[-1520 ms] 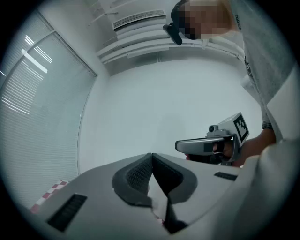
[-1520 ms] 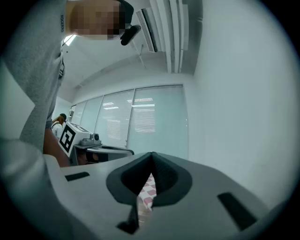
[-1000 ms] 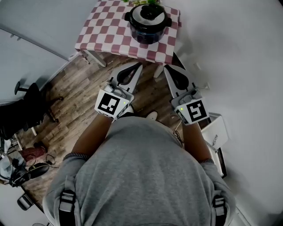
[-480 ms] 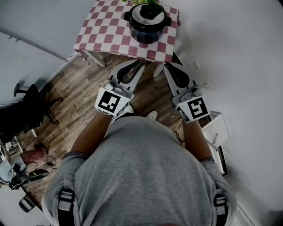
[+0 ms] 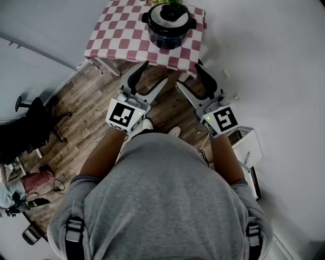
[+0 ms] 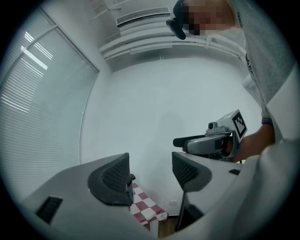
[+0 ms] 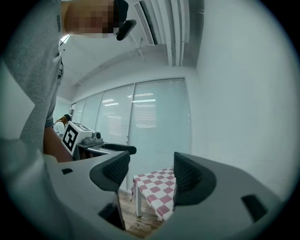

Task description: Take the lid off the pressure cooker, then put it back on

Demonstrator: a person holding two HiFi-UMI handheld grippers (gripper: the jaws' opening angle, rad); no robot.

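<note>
**Item 1: pressure cooker** [image 5: 169, 26]. Dark body with side handles. It stands on the far right part of the table [image 5: 109, 65], close to the far edge. The lid [image 5: 171, 15], pale with a dark centre knob, sits on the pot.

**Item 2: table.** Small, with white legs, and covered by a red-and-white checked cloth [image 5: 127, 38]. It stands at the far end of the scene, against a white wall.

**Item 3: left gripper** [image 5: 155, 72]. Held level over the wooden floor [image 5: 96, 106], short of the table's near edge and well apart from the cooker. Its jaws have just been opening and now stand wide, released. Its own view shows only wall and a corner of the checked cloth between the ribbed pads [image 6: 116, 176].

**Item 4: right gripper** [image 5: 188, 75]. Level beside the left one and likewise short of the table. Its jaws have just been opening and are now spread, grasping nothing. Its own view shows only the table and floor beyond, between the pads [image 7: 187, 180].

**Item 5: surroundings.**
- A black office chair [image 5: 25, 129] stands at the left.
- A white box [image 5: 249, 148] sits on the floor at the right.
- Window blinds [image 7: 143, 122] run behind the table in the right gripper view.
- The person's grey top [image 5: 162, 203] fills the near foreground.
</note>
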